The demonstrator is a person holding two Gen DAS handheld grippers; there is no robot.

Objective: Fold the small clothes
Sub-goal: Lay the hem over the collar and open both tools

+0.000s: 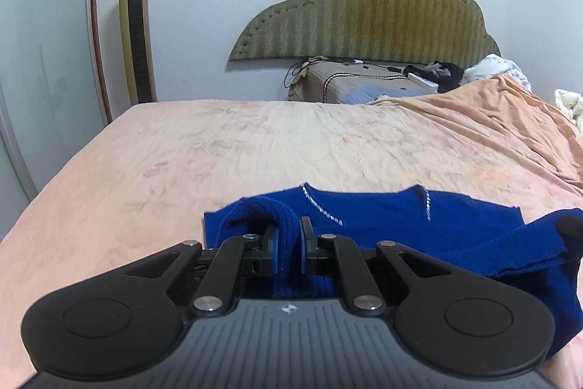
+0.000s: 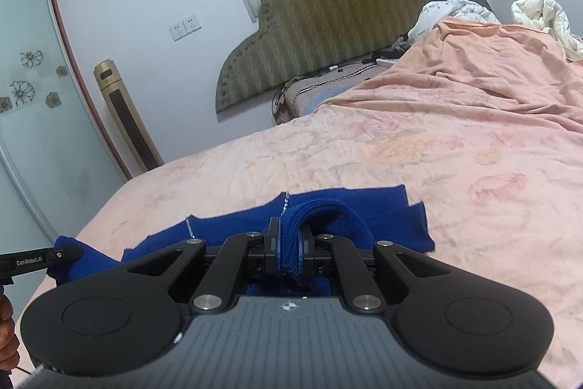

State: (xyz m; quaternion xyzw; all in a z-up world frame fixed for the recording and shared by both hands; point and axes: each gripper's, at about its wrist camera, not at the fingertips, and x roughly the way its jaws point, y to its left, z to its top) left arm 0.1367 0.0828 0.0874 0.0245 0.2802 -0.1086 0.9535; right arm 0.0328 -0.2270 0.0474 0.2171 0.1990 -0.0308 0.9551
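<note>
Left wrist | blue knit sweater (image 1: 382,217) rumpled, rhinestone-trimmed | both claws pinch ribbing

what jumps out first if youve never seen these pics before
The bright blue knit garment lies at the near edge of the pale pink bedsheet, and each tool pinches a bunched ribbed fold of it: the left tool and the right tool. Behind the bed, an olive scalloped headboard leans against the wall, with a gold tower fan to its left.
</note>
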